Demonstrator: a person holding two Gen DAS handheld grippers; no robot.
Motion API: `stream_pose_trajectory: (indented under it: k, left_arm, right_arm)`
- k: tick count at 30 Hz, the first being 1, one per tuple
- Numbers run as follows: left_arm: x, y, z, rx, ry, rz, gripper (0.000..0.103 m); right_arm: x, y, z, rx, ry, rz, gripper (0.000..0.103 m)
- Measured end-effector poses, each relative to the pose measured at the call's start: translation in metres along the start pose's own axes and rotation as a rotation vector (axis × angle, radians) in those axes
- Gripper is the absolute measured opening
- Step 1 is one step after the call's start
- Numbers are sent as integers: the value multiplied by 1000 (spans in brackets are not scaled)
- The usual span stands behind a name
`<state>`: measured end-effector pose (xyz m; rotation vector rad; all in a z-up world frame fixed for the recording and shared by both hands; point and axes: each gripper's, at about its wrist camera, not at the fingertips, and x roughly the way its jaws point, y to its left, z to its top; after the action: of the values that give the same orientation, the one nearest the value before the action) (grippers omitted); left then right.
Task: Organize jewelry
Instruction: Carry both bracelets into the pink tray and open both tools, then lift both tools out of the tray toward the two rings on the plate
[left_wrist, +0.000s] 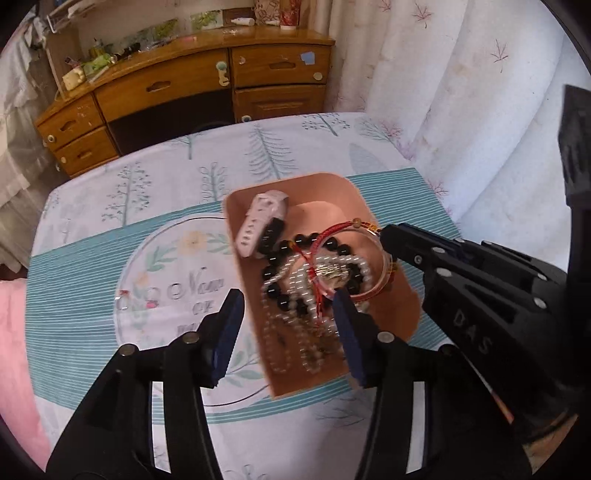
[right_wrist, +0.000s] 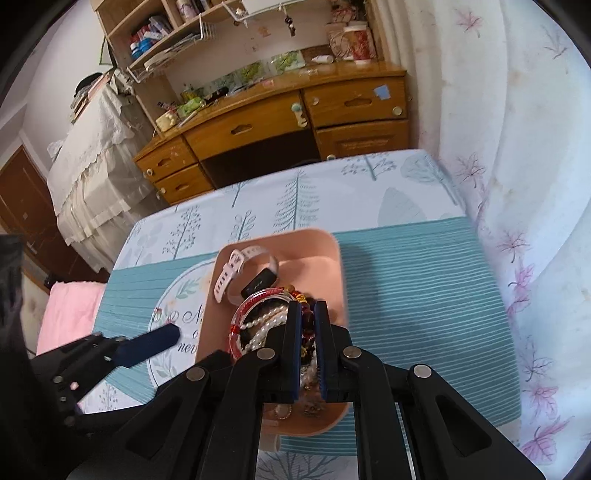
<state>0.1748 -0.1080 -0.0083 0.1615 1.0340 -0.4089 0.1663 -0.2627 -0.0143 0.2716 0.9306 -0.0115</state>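
1. A shallow peach-pink rectangular plastic tray (left_wrist: 388, 310) rests on a counter (left_wrist: 110, 229) draped in a white cloth printed with teal trees and a teal striped band.
2. Heaped in the tray are a black round-bead bracelet (left_wrist: 280, 254), a white pearl-bead strand (left_wrist: 273, 325), a red woven cord bracelet (left_wrist: 332, 232) and a clear bangle with red flecks (right_wrist: 255, 299).
3. A white-strapped wristwatch with a black rectangular face (right_wrist: 236, 273) lies at the tray's 11 o'clock end.
4. In the left wrist view, the left hand-held gripper (left_wrist: 288, 306) hangs over the tray's 7 o'clock part with its blue pads about halfway apart. One pad is outside the tray's left edge, the other over the beads. Nothing is pinched between them.
5. The right hand-held gripper (right_wrist: 307, 314) comes in from 3 o'clock, its jaws nearly together. Whether it pinches a piece of jewelry, I cannot tell; its tip is at the red cord and the bangle's rim.
6. A wooden desk with drawers (right_wrist: 280, 125) stands past the counter at 12 o'clock.
7. A white curtain with pink leaves (right_wrist: 498, 147) hangs at 3 o'clock.
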Motion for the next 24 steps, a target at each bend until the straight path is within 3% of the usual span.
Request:
stream_pose_trajectory:
  k: [7,15,24]
  left_arm:
    - [-10,47,-11,-63,9,55,47]
    - [-24,107,-22,-163,12,98,47]
    - [-50,141,-27,-165,-2,149,47]
  right_arm:
    - [21,12,-5,-12,68,25,9]
    - [14,36,-8,-69,64,22,10]
    - [-9,106,2,-191,45,75,10]
